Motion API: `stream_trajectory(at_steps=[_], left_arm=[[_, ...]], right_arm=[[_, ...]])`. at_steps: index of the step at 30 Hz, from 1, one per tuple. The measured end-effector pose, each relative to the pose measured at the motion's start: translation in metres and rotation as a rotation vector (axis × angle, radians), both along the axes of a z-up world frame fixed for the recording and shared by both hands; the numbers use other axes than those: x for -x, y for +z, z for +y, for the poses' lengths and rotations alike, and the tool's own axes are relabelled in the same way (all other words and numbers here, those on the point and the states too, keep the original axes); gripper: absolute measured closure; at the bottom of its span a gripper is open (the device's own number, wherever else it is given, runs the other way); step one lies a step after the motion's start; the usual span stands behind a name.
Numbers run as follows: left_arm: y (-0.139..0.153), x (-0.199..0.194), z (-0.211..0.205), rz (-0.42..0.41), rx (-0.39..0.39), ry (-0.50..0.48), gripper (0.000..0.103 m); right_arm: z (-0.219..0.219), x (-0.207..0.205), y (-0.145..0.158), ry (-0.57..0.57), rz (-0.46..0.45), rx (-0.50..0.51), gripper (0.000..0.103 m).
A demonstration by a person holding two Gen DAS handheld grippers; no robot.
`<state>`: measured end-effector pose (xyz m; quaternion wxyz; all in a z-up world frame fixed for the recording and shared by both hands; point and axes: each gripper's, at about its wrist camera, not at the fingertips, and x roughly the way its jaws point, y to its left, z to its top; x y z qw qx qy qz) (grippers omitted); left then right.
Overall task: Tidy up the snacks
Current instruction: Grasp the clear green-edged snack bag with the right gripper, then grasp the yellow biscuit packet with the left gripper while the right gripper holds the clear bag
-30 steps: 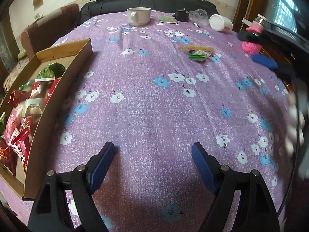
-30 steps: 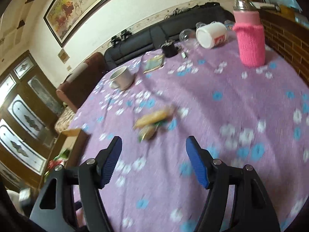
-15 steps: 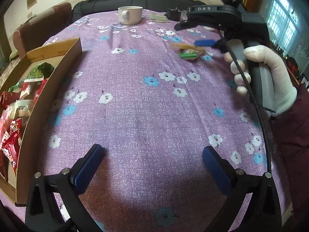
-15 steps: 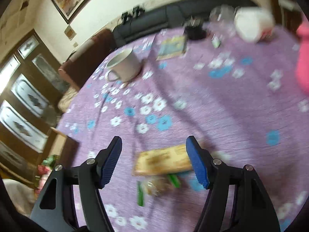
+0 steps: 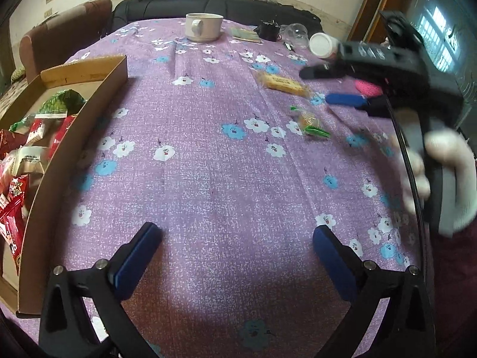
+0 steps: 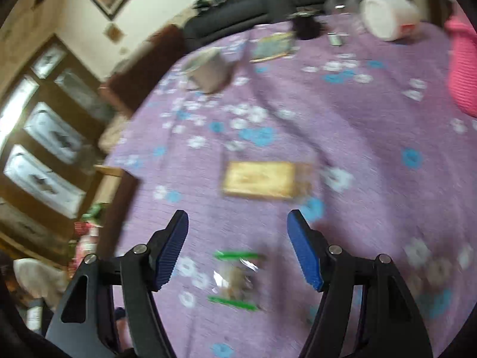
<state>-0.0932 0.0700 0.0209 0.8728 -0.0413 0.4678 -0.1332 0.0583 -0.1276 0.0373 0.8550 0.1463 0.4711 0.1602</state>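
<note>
A yellow wrapped snack bar [image 5: 283, 84] and a small green-ended snack packet [image 5: 310, 123] lie on the purple flowered tablecloth. In the right wrist view the bar [image 6: 258, 180] lies just ahead of my open right gripper [image 6: 238, 223], and the packet [image 6: 235, 277] lies below, between the fingers. The right gripper also shows in the left wrist view [image 5: 334, 86], beside the bar. My left gripper [image 5: 235, 238] is open and empty over bare cloth. A cardboard box [image 5: 101, 95] with several snack packs stands at the left.
A white mug [image 5: 203, 26], a flat green packet [image 5: 245, 34], a black object [image 5: 268, 29], a clear glass [image 5: 293, 31], a tipped white jar [image 5: 323, 44] and a pink-sleeved bottle [image 6: 462, 77] sit at the far side. A sofa is behind the table.
My right gripper has moved forward and down over the two snacks; the green packet now lies between its fingers. The left gripper stayed open and shifted slightly.
</note>
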Motion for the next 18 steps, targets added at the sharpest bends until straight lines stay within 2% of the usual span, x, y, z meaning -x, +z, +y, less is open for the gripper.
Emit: stream_trajectory(at_steps=[2,3,7,9,10,11,12,14,16,18], left_arm=[[0.0,-0.001,-0.001,0.0,-0.007,0.0,0.001],[-0.001,-0.001,-0.002,0.001,-0.017,-0.001,0.001],[0.0,0.0,-0.005,0.004,-0.042,-0.004,0.001],[0.0,0.0,-0.004,0.006,-0.038,-0.008,0.001],[0.001,0.0,-0.004,0.009,-0.034,-0.013,0.001],[0.002,-0.001,-0.002,0.016,-0.019,-0.024,0.002],[0.004,-0.003,0.0,0.027,0.015,-0.047,0.003],[0.013,-0.012,0.002,0.042,0.077,-0.089,0.016],[0.035,-0.025,0.0,0.004,0.083,-0.122,0.017],[0.062,-0.045,-0.011,-0.097,0.038,-0.179,0.017]], right_arm=[[0.009,0.018,-0.001,0.016,-0.031,0.035,0.033],[0.017,0.027,-0.002,0.022,-0.051,0.085,0.033],[0.037,0.032,-0.013,0.036,-0.078,0.205,0.036],[0.039,0.027,-0.018,0.041,-0.069,0.226,0.053],[0.04,0.027,-0.023,0.041,-0.065,0.245,0.065],[0.041,0.03,-0.022,0.037,-0.087,0.264,0.07],[0.041,0.032,-0.023,0.042,-0.097,0.282,0.07],[0.034,0.033,-0.02,0.032,-0.091,0.261,0.071],[0.017,0.038,-0.014,-0.009,-0.09,0.225,0.071],[0.003,0.044,-0.007,-0.041,-0.101,0.189,0.071]])
